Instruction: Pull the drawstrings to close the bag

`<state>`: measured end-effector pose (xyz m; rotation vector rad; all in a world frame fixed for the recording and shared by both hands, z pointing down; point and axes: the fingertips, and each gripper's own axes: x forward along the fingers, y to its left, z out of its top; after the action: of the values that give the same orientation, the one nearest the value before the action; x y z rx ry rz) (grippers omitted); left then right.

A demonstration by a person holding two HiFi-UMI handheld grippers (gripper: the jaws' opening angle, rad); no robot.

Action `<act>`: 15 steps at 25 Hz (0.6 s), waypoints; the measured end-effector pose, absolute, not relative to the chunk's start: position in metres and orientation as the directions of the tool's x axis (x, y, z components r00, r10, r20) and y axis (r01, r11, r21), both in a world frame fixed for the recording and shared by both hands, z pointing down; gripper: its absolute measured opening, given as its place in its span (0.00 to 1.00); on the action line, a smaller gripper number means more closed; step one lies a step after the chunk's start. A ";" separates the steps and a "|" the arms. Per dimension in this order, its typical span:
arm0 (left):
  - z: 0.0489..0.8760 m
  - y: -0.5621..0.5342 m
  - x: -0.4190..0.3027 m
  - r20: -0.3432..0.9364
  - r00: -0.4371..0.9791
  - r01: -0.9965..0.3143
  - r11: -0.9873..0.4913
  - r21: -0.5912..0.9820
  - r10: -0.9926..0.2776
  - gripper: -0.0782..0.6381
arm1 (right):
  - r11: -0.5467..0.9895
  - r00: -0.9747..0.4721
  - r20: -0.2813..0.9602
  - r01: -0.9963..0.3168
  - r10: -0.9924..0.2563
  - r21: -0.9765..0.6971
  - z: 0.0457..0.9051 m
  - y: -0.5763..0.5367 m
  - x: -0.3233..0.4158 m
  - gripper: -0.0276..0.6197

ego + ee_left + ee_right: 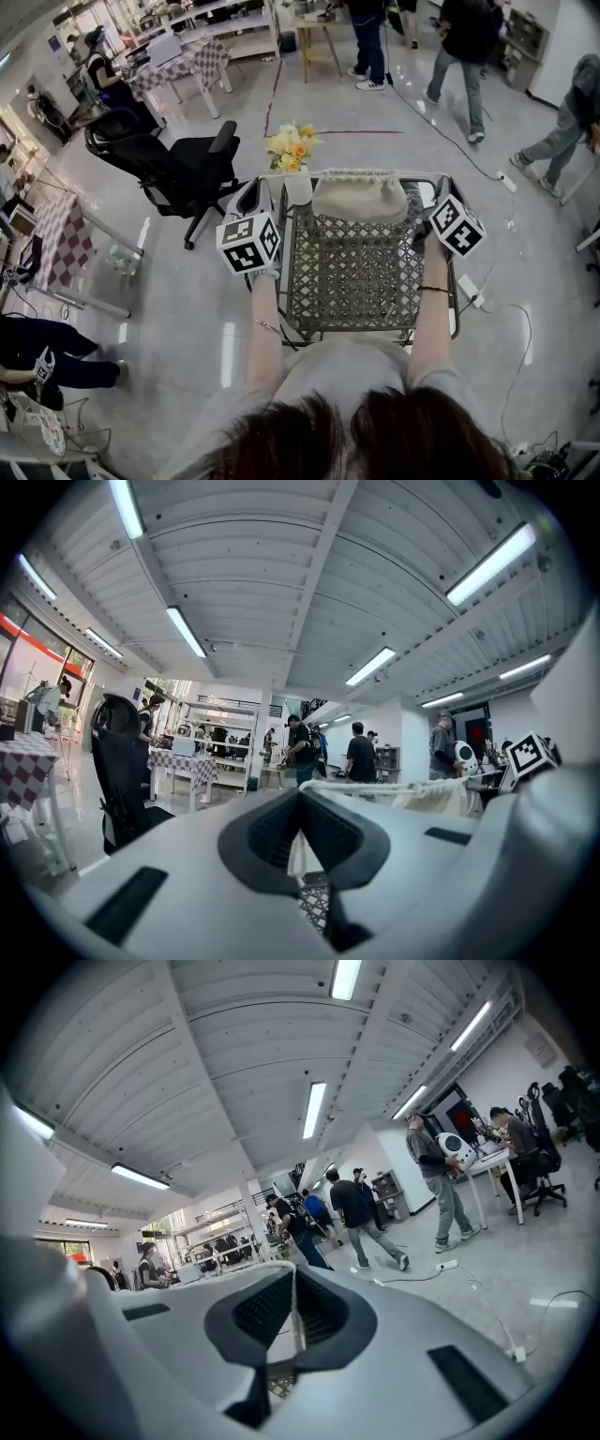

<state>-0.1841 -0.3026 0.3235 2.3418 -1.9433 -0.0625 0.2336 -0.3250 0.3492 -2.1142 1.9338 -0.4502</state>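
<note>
Left tool (302, 799) and right tool (294, 1274) each clenched on a drawstring (361, 787), cords clear only in gripper views

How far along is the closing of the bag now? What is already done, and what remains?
Done: both cords are gripped. The left gripper is shut on the left drawstring, and the right gripper on the right drawstring. In hand: the cords are held out to either side, and the mouth of the bag looks gathered. Left: perhaps a final pull; I cannot tell whether the mouth is fully shut.
</note>
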 end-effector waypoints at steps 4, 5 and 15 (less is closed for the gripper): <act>0.323 -0.304 -0.185 0.029 0.189 -0.977 -0.185 0.106 -0.982 0.14 | -0.109 0.090 0.065 -0.912 -0.994 -0.395 0.351 -0.325 0.236 0.08; 0.323 -0.304 -0.185 0.028 0.190 -0.977 -0.186 0.106 -0.981 0.14 | -0.111 0.093 0.065 -0.910 -0.994 -0.399 0.351 -0.325 0.237 0.08; 0.322 -0.304 -0.185 0.022 0.193 -0.976 -0.190 0.109 -0.981 0.14 | -0.131 0.114 0.065 -0.893 -0.991 -0.430 0.352 -0.324 0.243 0.08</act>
<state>-0.1849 -0.3036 0.3216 2.3484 -1.9336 -0.0805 0.2426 -0.3241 0.3522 -2.1111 1.8547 -0.4917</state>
